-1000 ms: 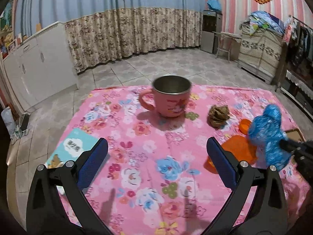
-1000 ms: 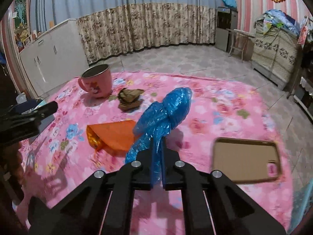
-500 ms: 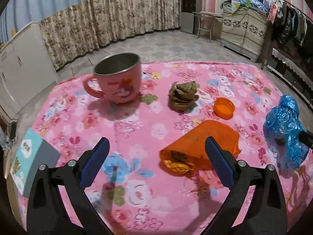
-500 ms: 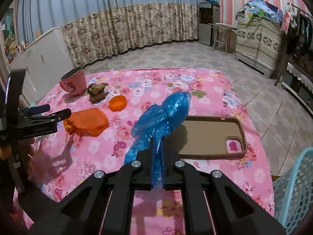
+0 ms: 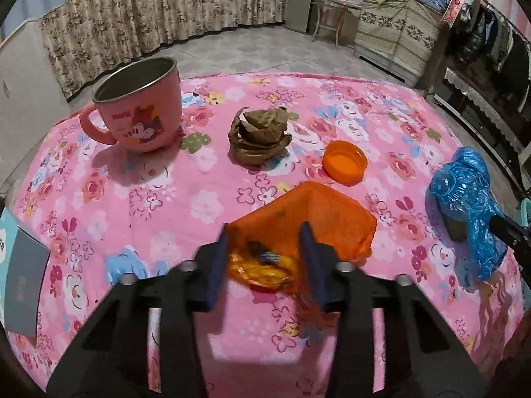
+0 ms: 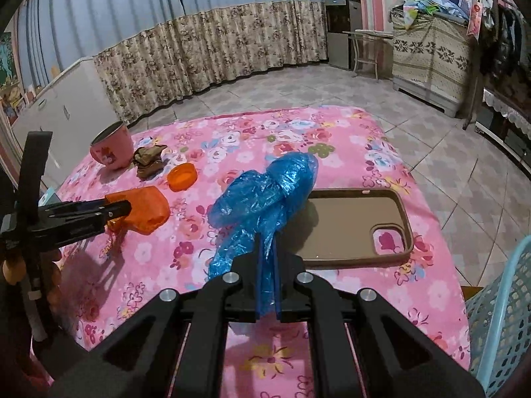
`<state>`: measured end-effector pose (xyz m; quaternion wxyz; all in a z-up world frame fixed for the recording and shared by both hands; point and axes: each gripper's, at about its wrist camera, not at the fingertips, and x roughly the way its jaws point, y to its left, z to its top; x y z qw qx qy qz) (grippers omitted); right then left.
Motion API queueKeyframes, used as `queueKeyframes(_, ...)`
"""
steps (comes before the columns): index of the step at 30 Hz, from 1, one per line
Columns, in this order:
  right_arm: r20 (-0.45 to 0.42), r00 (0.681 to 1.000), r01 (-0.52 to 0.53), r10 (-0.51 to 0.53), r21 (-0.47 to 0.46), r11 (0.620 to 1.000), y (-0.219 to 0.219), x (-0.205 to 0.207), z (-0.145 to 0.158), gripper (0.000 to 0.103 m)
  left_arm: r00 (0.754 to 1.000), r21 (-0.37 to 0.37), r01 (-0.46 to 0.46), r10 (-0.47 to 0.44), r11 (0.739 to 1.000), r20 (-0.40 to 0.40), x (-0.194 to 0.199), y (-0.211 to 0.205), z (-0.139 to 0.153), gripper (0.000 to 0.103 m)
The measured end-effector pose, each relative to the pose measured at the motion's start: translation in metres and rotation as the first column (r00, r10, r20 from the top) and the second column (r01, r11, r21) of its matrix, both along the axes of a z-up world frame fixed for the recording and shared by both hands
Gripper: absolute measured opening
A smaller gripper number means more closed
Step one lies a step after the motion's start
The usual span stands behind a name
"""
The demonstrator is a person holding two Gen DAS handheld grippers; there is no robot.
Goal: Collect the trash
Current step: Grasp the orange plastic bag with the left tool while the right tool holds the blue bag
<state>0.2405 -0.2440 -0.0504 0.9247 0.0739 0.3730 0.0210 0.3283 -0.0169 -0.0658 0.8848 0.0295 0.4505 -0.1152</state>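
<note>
An orange plastic bag [image 5: 308, 219] with scraps inside lies on the pink floral tablecloth [image 5: 166, 199]. My left gripper [image 5: 265, 258] has its jaws around the bag's near end, partly closed and blurred; the bag also shows in the right wrist view [image 6: 146, 205]. My right gripper [image 6: 267, 285] is shut on a crumpled blue plastic bag [image 6: 265, 195], held above the table; the blue bag shows at the right of the left wrist view [image 5: 464, 212]. A crumpled brown wrapper [image 5: 259, 136] and an orange bottle cap [image 5: 345, 162] lie beyond the orange bag.
A pink Minnie Mouse mug [image 5: 139, 112] stands at the far left. A brown phone case [image 6: 358, 225] lies at the table's right. A light blue basket [image 6: 501, 325] stands off the table's right edge. A teal box [image 5: 20, 272] sits at the left edge.
My left gripper has moved forward and right to the orange bag, and its jaws have narrowed around the bag's end. My right gripper has drawn back to the right with the blue bag.
</note>
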Motion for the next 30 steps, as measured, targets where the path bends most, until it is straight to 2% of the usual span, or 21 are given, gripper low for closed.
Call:
queueKeyframes(2, 0.005, 1.0, 0.001, -0.001, -0.001, 1.0, 0.0, 0.0, 0.001, 0.006, 1.0, -0.015, 0.004, -0.004, 1.0, 0.01, -0.002, 0.002, 0.002, 0.008)
queueKeyframes(6, 0.014, 1.0, 0.003, -0.003, 0.0, 1.0, -0.001, -0.002, 0.002, 0.005, 0.999, -0.015, 0.026, -0.025, 1.0, 0.041, -0.009, 0.002, 0.008, 0.002)
queueKeyframes(13, 0.032, 0.999, 0.004, -0.004, 0.006, 1.0, -0.003, -0.006, 0.008, 0.005, 0.992, 0.002, 0.029, -0.029, 1.0, 0.127, -0.022, 0.0, 0.03, 0.0)
queueKeyframes(19, 0.036, 0.999, 0.005, -0.006, 0.019, 1.0, -0.005, -0.007, 0.008, 0.006, 0.975, 0.035, 0.01, -0.018, 0.999, 0.221, -0.04, 0.004, 0.054, 0.0)
queueKeyframes(30, 0.081, 0.997, 0.015, -0.018, 0.037, 0.999, -0.013, -0.019, 0.025, 0.005, 0.962, 0.084, 0.022, -0.043, 0.996, 0.268, -0.067, 0.001, 0.068, 0.0)
